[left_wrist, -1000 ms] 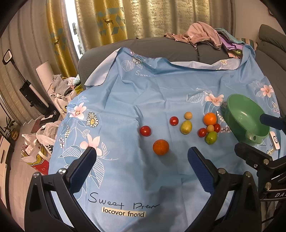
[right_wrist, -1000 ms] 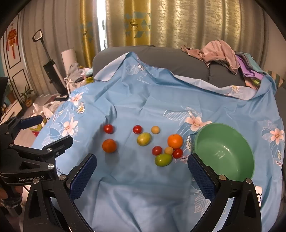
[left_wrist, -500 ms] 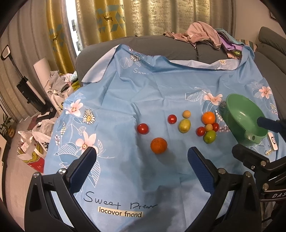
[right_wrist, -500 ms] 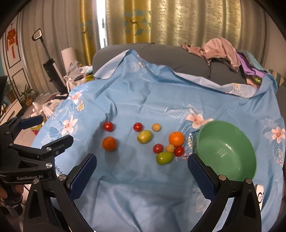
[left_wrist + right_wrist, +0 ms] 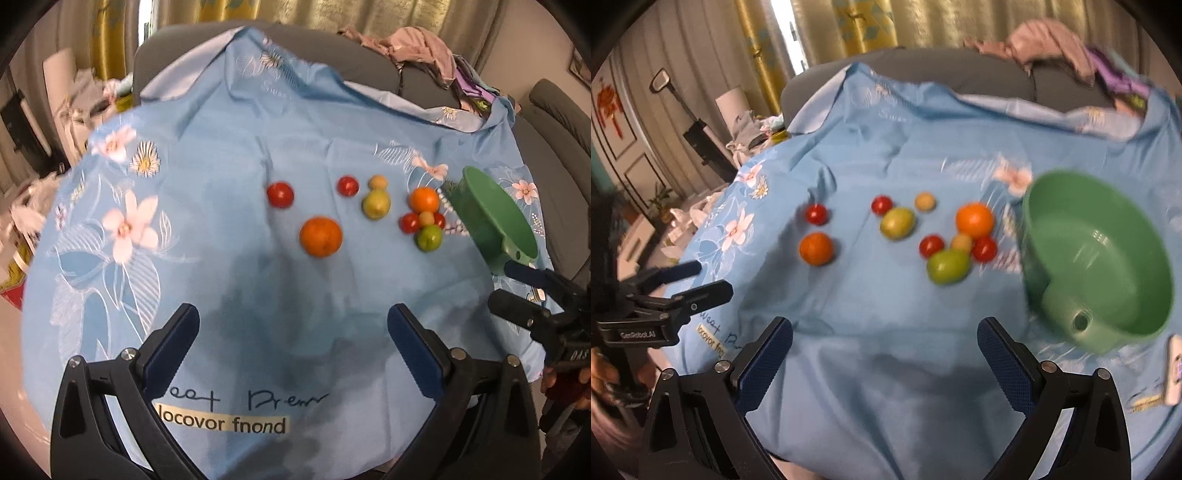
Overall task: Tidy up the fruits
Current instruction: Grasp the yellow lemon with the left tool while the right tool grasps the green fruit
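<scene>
Several fruits lie on a blue flowered cloth. An orange lies nearest my open, empty left gripper, with a red tomato behind it. Further right lie a small tomato, a yellow-green fruit, a second orange and a green fruit. A green bowl stands at the right, empty. My right gripper is open and empty, in front of the green fruit and the orange.
The cloth covers a grey sofa with a heap of clothes on its back. A small white device lies by the bowl. Floor clutter and a vacuum stand at the left. The left gripper also shows in the right wrist view.
Both grippers have moved forward and lower toward the fruits, which now look larger. The right view has swung toward the bowl. Nothing on the cloth has moved.
</scene>
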`<action>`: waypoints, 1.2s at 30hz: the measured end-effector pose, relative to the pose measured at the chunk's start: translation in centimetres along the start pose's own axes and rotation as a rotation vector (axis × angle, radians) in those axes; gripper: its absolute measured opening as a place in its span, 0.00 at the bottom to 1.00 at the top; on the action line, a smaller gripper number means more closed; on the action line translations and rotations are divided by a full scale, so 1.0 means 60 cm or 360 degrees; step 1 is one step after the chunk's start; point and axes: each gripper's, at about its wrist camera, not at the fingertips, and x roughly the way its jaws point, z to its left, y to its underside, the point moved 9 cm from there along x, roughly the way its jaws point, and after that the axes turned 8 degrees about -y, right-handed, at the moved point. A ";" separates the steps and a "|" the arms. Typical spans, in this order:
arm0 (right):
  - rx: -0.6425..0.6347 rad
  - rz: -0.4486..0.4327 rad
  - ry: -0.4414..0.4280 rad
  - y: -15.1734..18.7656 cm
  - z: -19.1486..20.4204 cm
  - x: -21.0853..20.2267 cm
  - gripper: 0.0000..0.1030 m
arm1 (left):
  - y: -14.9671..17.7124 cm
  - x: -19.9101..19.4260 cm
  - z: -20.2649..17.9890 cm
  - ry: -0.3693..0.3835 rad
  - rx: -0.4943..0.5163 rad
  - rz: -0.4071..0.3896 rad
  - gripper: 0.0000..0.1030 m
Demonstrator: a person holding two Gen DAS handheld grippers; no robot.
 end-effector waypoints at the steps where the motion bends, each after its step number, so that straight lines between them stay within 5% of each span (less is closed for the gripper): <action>1: 0.0030 0.0003 -0.0027 0.006 -0.007 0.006 0.95 | 0.002 0.003 0.000 0.0009 -0.0001 0.0005 0.99; 7: 0.0134 0.0023 -0.0069 0.013 -0.030 0.038 0.83 | -0.016 0.008 -0.030 0.0106 0.0064 -0.0040 0.98; 15: 0.0174 0.0072 0.0098 -0.019 -0.080 0.098 0.76 | -0.057 0.048 -0.069 0.0130 0.0183 -0.0057 0.98; 23: 0.0213 0.0123 0.0161 -0.036 -0.114 0.136 0.68 | -0.095 0.098 -0.115 0.0198 0.0258 0.0002 0.95; 29: 0.0144 0.0122 0.0194 -0.043 -0.131 0.137 0.52 | -0.123 0.134 -0.154 0.0244 0.0292 0.0050 0.92; 36: 0.0129 0.0055 0.0081 -0.040 -0.131 0.117 0.46 | -0.139 0.172 -0.194 0.0259 0.0344 0.0099 0.75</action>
